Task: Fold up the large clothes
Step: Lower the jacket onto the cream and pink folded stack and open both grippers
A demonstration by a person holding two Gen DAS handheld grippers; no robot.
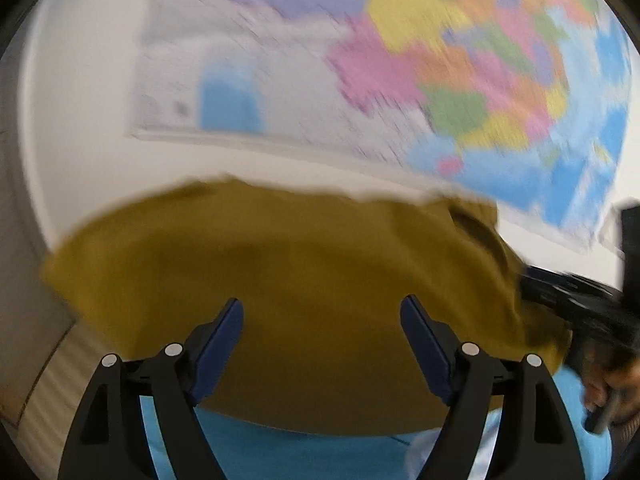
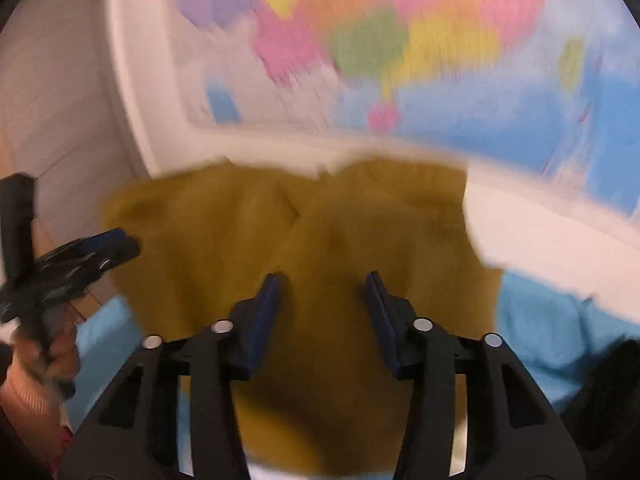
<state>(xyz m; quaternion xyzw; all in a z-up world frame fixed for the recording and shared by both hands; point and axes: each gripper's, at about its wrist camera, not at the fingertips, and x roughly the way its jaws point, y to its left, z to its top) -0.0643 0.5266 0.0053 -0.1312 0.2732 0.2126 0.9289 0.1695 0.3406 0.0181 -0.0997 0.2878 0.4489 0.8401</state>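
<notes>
The mustard-yellow garment (image 1: 288,280) lies spread on a light blue surface (image 1: 280,456) below a coloured wall map (image 1: 460,60) (both views are blurred); the left gripper (image 1: 322,308) hovers over the cloth with its blue-padded fingers (image 1: 224,344) wide apart and nothing between them. The right gripper (image 2: 322,280) likewise sits above the garment, fingers parted and empty; in the right wrist view the left gripper shows at the left edge beside the cloth's edge, held in the person's hand (image 2: 44,356).
</notes>
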